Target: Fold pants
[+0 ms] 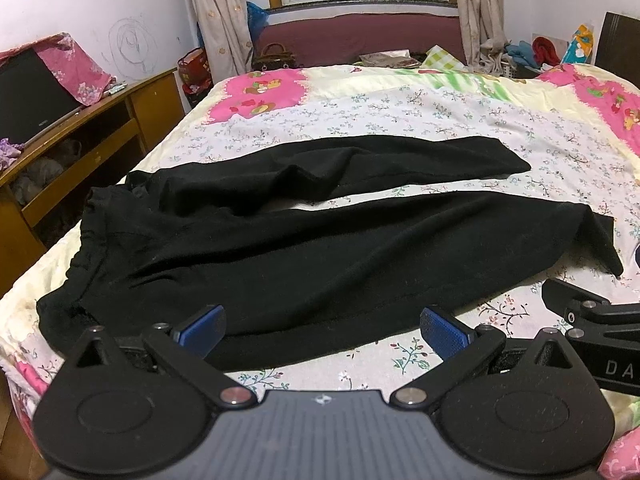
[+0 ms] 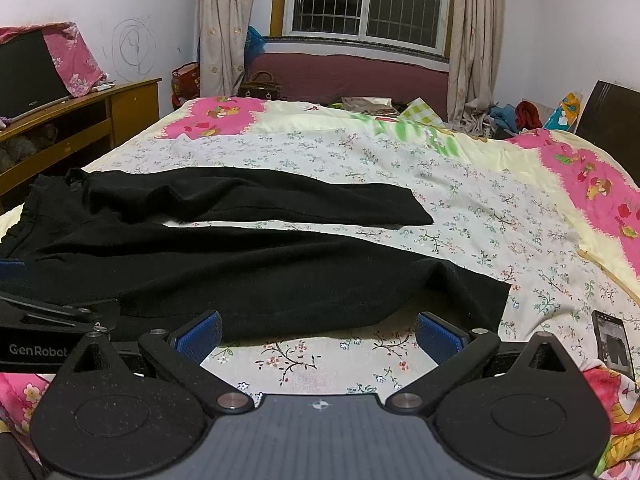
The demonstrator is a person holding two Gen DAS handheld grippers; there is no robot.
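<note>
The black pants (image 1: 280, 248) lie spread flat on the floral bed sheet (image 1: 440, 120), waistband to the left, both legs side by side and apart; no fold looks made yet. The left tongs (image 1: 322, 330) and the right tongs (image 2: 318, 334) hover wide and empty at the near leg's edge.

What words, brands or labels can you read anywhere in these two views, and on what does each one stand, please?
"GenRobot": white letters on the side of the left tool, seen in the right wrist view.
"DA": white letters, cut off by the picture edge, on the side of the right tool, seen in the left wrist view.
Small logo on the black screen's lower bezel: too blurred to read.
Red bag print and phone display: too small to read.
</note>
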